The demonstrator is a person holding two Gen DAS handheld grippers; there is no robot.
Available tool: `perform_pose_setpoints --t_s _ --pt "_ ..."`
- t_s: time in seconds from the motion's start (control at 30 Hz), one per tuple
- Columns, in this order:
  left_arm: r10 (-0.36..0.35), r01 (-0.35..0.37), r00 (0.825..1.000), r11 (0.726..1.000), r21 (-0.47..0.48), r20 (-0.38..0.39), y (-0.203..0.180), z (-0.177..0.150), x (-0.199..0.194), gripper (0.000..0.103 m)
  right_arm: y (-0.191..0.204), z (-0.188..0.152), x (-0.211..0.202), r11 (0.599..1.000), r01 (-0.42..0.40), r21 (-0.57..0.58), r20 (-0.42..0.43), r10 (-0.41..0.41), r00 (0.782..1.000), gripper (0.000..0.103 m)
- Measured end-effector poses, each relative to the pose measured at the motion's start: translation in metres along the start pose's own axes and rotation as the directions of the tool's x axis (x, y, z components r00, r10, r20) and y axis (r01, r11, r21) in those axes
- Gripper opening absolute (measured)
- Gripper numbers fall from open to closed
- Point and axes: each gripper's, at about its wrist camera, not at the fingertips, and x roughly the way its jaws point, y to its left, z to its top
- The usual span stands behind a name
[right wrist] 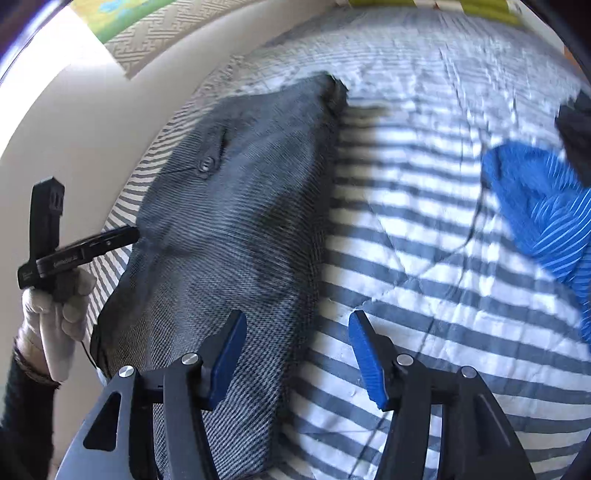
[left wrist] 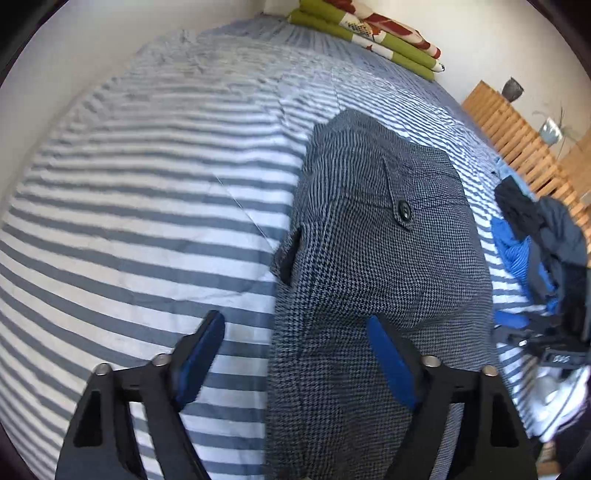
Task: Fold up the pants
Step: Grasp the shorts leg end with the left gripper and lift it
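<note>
Grey houndstooth pants [left wrist: 369, 229] lie lengthwise on the blue-and-white striped bedcover [left wrist: 147, 206], back pocket button [left wrist: 403, 211] facing up. My left gripper [left wrist: 295, 347] hovers open over the pants' left edge, one finger above the bedcover and the other above the cloth; the pads press nothing. In the right wrist view the same pants [right wrist: 229, 206] run up the left side. My right gripper [right wrist: 297, 354] stands open astride their right edge, nothing gripped. A white-gloved hand [right wrist: 55, 321] holds the left gripper's handle at the far left.
A pile of dark and blue clothes [left wrist: 532, 236] lies to the right, with a blue striped garment [right wrist: 543, 214] among it. Folded green and red bedding [left wrist: 369, 33] sits at the bed's far end. A wooden slatted frame [left wrist: 517, 136] and a white wall [right wrist: 92, 122] border the bed.
</note>
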Motion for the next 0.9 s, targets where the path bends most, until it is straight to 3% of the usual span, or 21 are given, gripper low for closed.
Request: perform_pose_setpoints --t_s 0.03,0.1,0.13,0.17,0.27,0.33,0.4,0.43,0.57,0.73,0.8,0.9 --pt "-0.011 0.011 1.000 1.000 -0.014 -0.026 0.003 0.001 0.007 0.057 -0.001 0.001 0.003 1.000 -0.017 0.004 -0.002 0.017 1.000 0.054" --pt "-0.019 0.018 0.999 1.000 -0.021 -0.044 0.005 0.003 0.017 0.047 0.002 0.003 0.006 0.999 -0.046 -0.010 0.013 0.046 0.999 0.056" --pt "-0.029 0.029 0.999 1.000 -0.008 -0.031 0.003 0.002 0.017 0.033 0.005 0.004 0.007 0.998 -0.059 -0.010 0.007 0.059 0.998 0.056" --pt "-0.049 0.049 0.998 0.999 0.001 -0.042 0.001 0.001 0.019 0.029 0.007 0.004 0.009 0.998 -0.063 -0.009 0.013 0.063 0.998 0.056" --pt "-0.032 0.033 0.999 0.999 0.027 -0.024 -0.004 0.000 0.017 0.025 0.019 0.000 0.017 0.996 -0.076 -0.053 -0.005 0.076 0.997 0.050" --pt "-0.039 0.039 0.999 0.999 0.012 -0.020 -0.002 0.000 0.015 0.020 0.026 0.001 0.021 0.994 -0.079 -0.076 -0.022 0.078 0.997 0.034" --pt "-0.024 0.024 1.000 1.000 0.016 -0.009 -0.004 0.001 0.015 0.016 0.024 0.003 0.024 0.994 -0.092 -0.060 -0.029 0.091 0.995 0.025" --pt "-0.004 0.004 1.000 1.000 0.026 0.005 -0.008 0.000 0.014 0.014 0.020 0.004 0.025 0.993 -0.103 -0.052 -0.032 0.101 0.994 0.019" --pt "0.115 -0.130 0.989 0.976 0.173 0.090 -0.044 -0.013 0.006 0.011 0.016 0.002 0.025 0.994 -0.096 -0.045 -0.024 0.095 0.995 0.013" --pt "0.039 -0.053 0.995 0.987 0.152 0.096 -0.041 -0.012 -0.005 0.010 0.017 0.002 0.024 0.995 -0.096 -0.033 -0.017 0.095 0.995 0.009" --pt "0.019 -0.026 0.997 0.995 0.096 0.073 -0.029 -0.005 0.000 0.010 0.015 0.003 0.023 0.994 -0.106 -0.023 -0.019 0.105 0.994 0.008" --pt "-0.075 0.076 0.995 0.997 -0.013 0.061 -0.013 0.001 0.002 0.009 0.010 0.004 0.014 0.990 -0.141 0.004 -0.007 0.141 0.990 0.006"
